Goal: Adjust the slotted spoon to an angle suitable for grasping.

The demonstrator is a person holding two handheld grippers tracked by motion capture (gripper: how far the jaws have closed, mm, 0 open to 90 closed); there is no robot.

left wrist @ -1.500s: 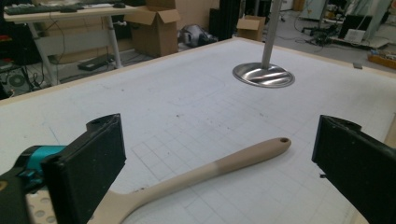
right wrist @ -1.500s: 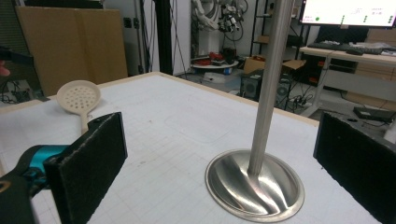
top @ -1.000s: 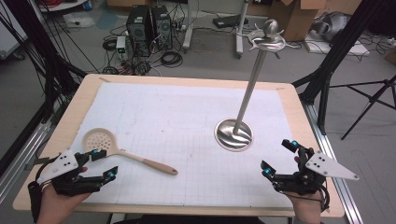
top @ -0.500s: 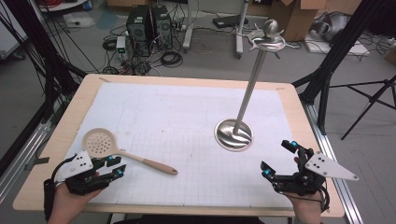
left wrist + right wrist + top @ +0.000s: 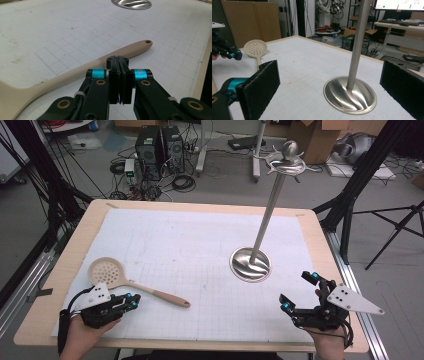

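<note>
A beige slotted spoon (image 5: 107, 271) lies on the white mat at the front left, its handle (image 5: 135, 48) pointing right. My left gripper (image 5: 133, 300) sits low just in front of the handle. Its jaws have just been closing and now press together (image 5: 119, 62) with nothing between them; the handle runs past behind the tips. My right gripper (image 5: 298, 290) stands open at the front right, its pads (image 5: 262, 85) wide apart either side of the steel stand's base (image 5: 349, 95). The spoon (image 5: 255, 48) and left gripper (image 5: 233, 55) show far off to its left.
The steel utensil stand (image 5: 270, 205) rises from a round base (image 5: 250, 265) at the right of the mat and carries hooks on top. The wooden table's edge (image 5: 200, 340) runs close in front of both hands. Cables and computer cases lie on the floor beyond.
My left gripper moved right and down toward the spoon's handle, and its jaws went from open to shut. The right gripper and the spoon have stayed put.
</note>
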